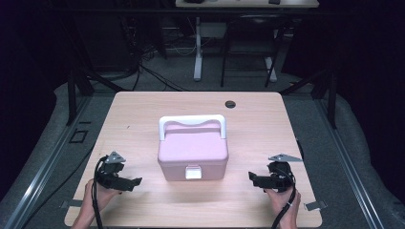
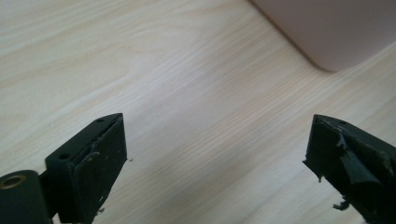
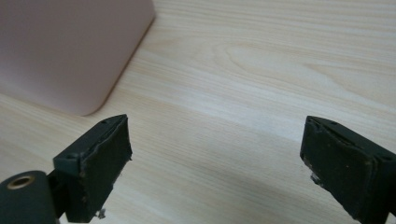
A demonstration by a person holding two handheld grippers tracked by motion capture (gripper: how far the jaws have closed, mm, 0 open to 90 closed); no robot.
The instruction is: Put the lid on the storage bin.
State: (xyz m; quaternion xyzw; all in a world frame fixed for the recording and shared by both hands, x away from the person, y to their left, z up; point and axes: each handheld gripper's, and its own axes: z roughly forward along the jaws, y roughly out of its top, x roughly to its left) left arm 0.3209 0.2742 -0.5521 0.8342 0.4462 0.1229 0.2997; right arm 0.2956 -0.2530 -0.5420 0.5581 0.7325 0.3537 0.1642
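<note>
bright even tabletop, dark soft surroundings

Light wooden table (image 1: 143, 114), closed pink box (image 1: 193, 150) at centre

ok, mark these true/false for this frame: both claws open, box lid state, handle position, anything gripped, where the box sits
1. Both claws are open. True: left claw and right claw each have jaws spread, nothing between them.
2. The pink plastic box has its lid open. False: the lid is closed, with the white front latch down.
3. The white handle is gripped by the right claw. False: no claw touches it; both sit low on either side of the box.
4. The box stands on the light wooden table, between the two claws. True.
</note>
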